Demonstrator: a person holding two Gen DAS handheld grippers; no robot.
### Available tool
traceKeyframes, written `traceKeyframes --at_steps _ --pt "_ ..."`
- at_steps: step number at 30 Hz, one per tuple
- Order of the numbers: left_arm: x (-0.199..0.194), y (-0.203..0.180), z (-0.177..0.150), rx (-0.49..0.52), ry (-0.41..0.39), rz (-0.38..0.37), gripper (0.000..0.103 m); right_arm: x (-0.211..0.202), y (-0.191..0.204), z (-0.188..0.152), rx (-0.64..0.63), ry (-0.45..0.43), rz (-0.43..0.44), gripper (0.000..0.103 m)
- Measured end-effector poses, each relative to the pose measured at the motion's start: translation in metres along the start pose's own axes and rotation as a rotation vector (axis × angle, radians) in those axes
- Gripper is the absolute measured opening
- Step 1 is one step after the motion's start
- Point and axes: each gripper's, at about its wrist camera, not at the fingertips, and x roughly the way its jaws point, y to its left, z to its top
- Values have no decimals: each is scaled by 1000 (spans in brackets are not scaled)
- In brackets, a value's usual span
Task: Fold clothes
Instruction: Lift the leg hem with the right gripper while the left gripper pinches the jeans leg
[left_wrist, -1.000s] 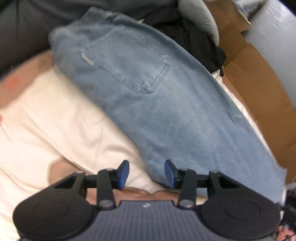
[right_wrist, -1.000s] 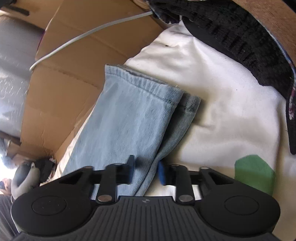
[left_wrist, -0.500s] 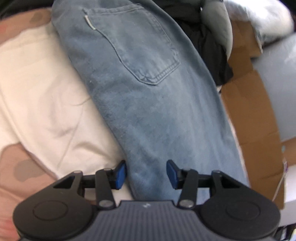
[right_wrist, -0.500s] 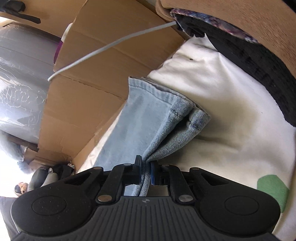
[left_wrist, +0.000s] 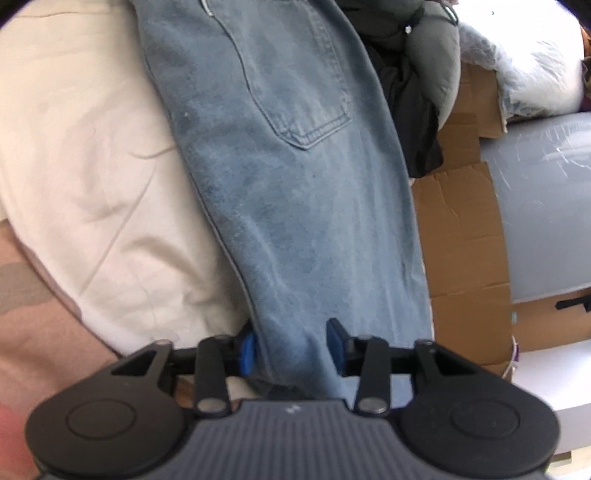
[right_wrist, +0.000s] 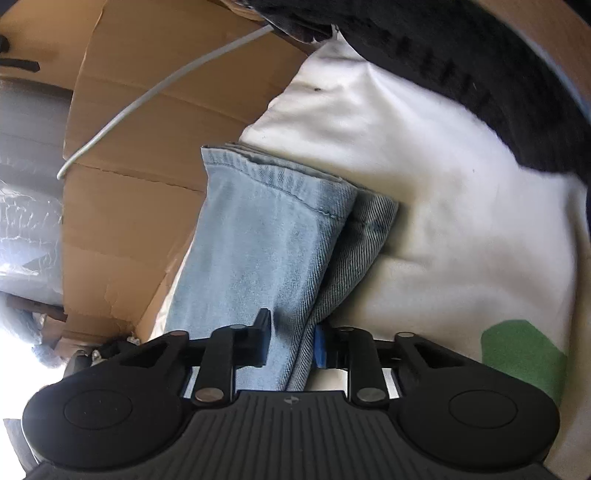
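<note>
The jeans (left_wrist: 295, 192) lay stretched along a bed, over a cream sheet (left_wrist: 85, 155) in the left wrist view and a white sheet (right_wrist: 443, 221) in the right wrist view; their back pocket (left_wrist: 295, 81) faced up at the far end in the left wrist view, and the hem (right_wrist: 266, 173) of the stacked legs lay at the far end in the right wrist view.

The left claw (left_wrist: 290, 349) straddled the near part of the jeans; the denim bunched between its blue pads (left_wrist: 246, 350), the left pad against the fabric's edge, the right pad standing over the cloth; its jaws were closing, and a firm pinch did not show.

The right claw (right_wrist: 291, 345) straddled the doubled leg edge near the hem end; its jaws were opening, the fabric between them, both pads close beside the fold without visibly squeezing it.

Flattened cardboard (right_wrist: 129, 206) lay along the far side of the bed, a white cable (right_wrist: 147, 92) running across it; dark knitted clothing (right_wrist: 480, 74) sat at the far right; a green patch (right_wrist: 524, 354) marked the white sheet near the right claw.
</note>
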Motion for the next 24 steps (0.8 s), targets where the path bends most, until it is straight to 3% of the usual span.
traceKeyframes --at_steps 5,13,15,17,24 --pt "7 13 2 -111 -12 -71 47 9 -2 -2 10 -12 39 39" --pt "8 9 -2 -95 28 -64 40 18 -2 1 21 -45 66 37" --pt "9 7 -4 -85 30 -56 39 20 -2 2 23 -57 59 28" --pt "10 4 -4 -67 31 -35 29 21 -2 3 27 -59 38 12" --pt "-3 -10 -4 -3 43 45 23 4 14 2 -5 -101 37 7"
